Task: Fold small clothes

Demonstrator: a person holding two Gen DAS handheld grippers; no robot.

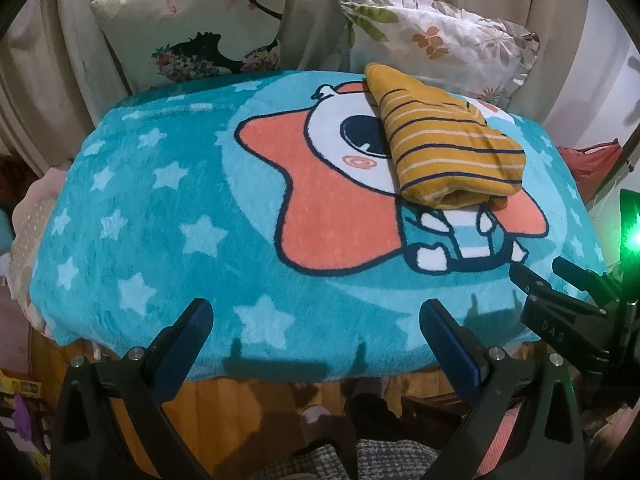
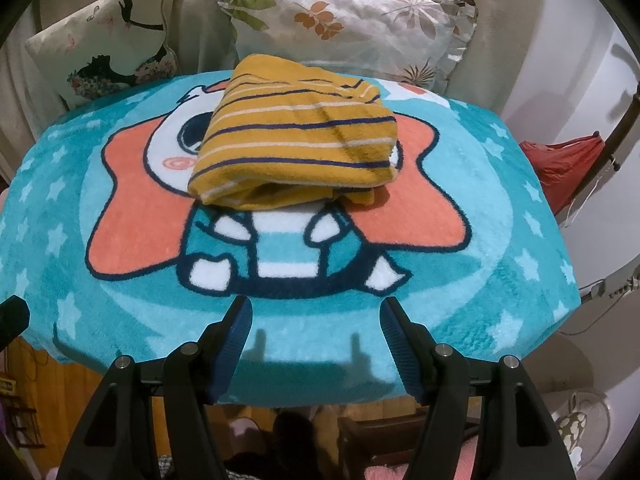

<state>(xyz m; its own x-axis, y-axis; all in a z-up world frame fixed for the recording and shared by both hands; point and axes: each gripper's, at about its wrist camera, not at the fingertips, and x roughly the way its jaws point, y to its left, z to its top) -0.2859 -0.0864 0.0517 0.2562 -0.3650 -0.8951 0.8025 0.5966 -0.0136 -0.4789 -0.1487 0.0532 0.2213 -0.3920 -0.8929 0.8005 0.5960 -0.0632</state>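
I count one folded mustard striped garment (image 2: 296,132) lying on the far half of the teal star blanket (image 2: 460,292), over the cartoon figure's head, with two cushions (image 2: 352,20) propped behind it. My left gripper (image 1: 316,320) and right gripper (image 2: 316,320) both hang over the blanket's near edge, jaws spread wide, holding and touching nothing.

Dim light, fisheye warp, soft shadows
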